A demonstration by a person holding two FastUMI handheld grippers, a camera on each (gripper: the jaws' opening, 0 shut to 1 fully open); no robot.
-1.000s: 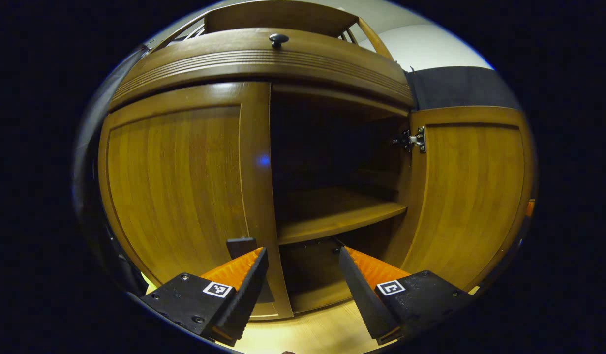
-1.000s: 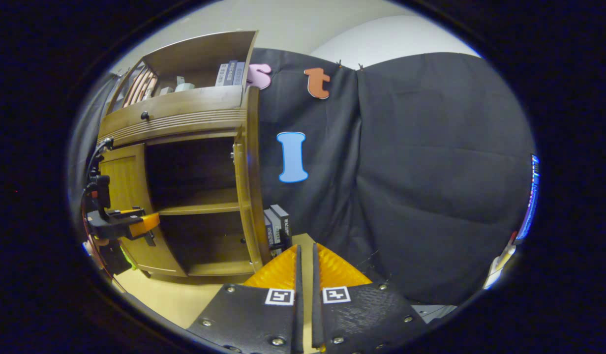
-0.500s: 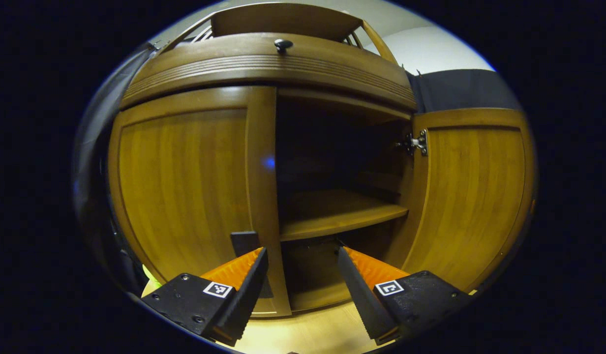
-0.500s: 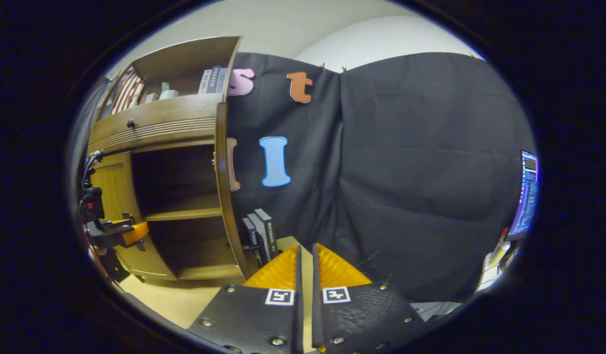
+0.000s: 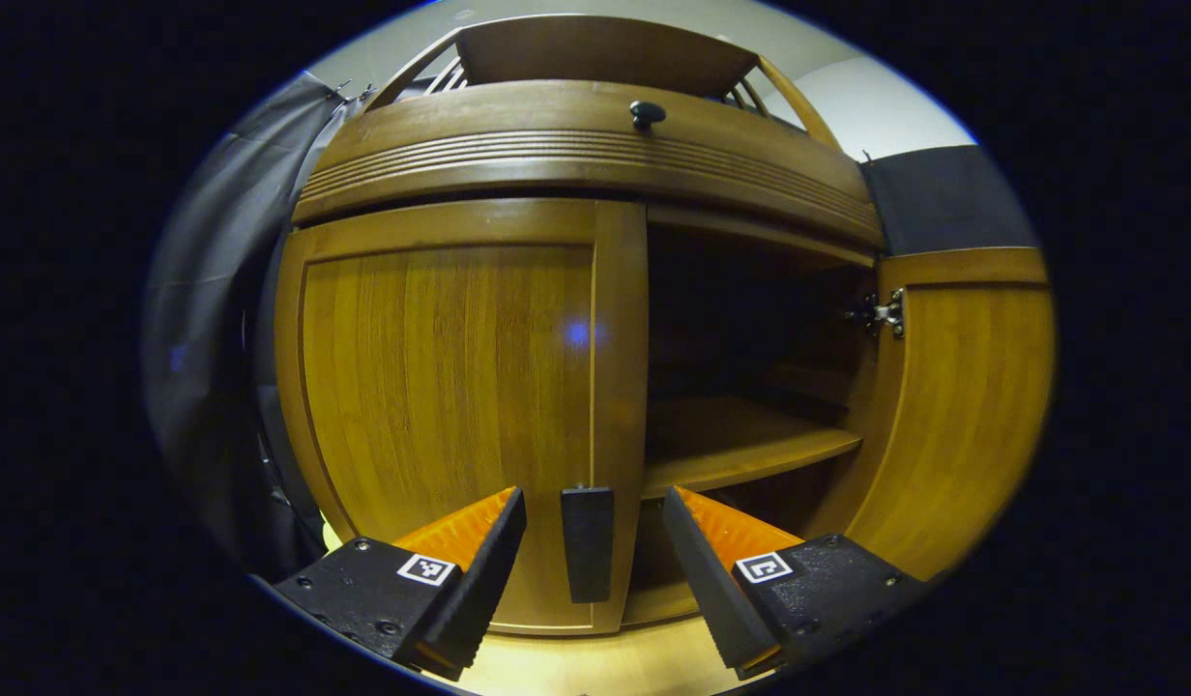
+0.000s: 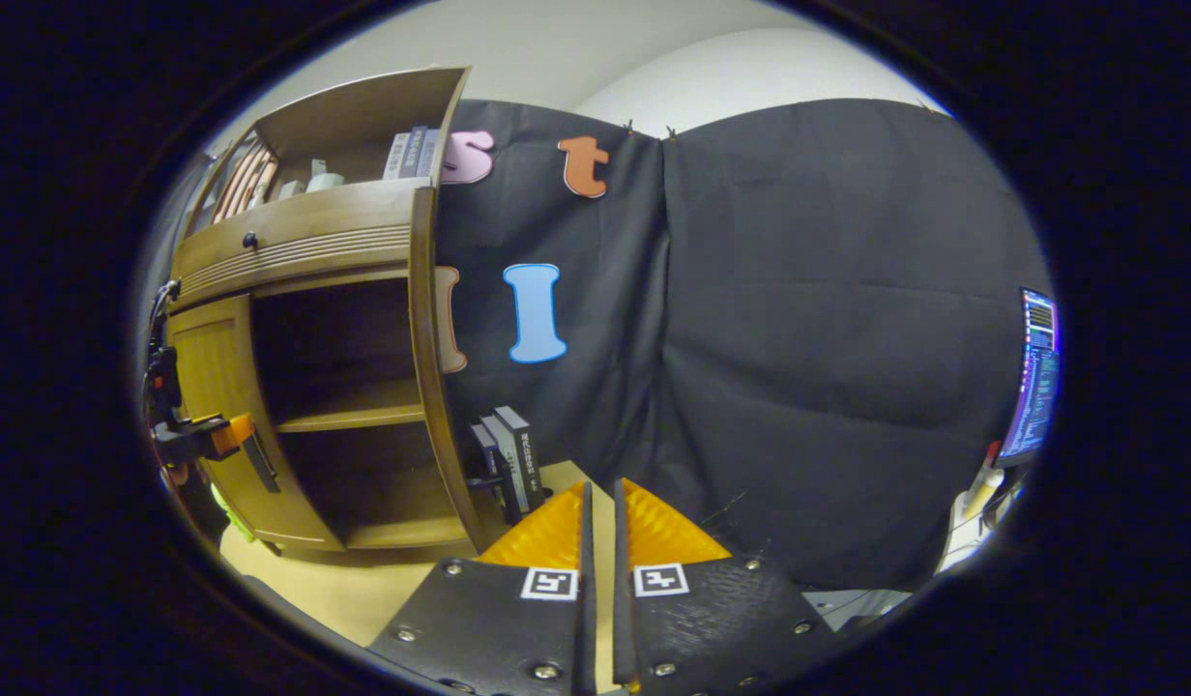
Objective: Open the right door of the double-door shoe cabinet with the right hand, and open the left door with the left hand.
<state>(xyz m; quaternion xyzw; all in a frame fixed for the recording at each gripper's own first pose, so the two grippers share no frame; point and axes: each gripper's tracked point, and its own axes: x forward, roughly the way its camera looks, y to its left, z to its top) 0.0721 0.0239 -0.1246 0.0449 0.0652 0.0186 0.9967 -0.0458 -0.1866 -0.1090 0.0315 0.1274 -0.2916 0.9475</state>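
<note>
Two grippers | left gripper (image 5: 594, 522) fingers spread, straddling left door's handle (image 5: 587, 555) | right gripper (image 6: 597, 527) fingers closed, empty

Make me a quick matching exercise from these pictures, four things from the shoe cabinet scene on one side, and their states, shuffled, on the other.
Things:
1. left door
2. right door
3. left gripper
4. right gripper

States:
A. fingers close together, nothing between them
B. swung wide open
C. closed against the cabinet
D. fingers spread, either side of the black handle

Pairs: 1-C, 2-B, 3-D, 4-A
</note>
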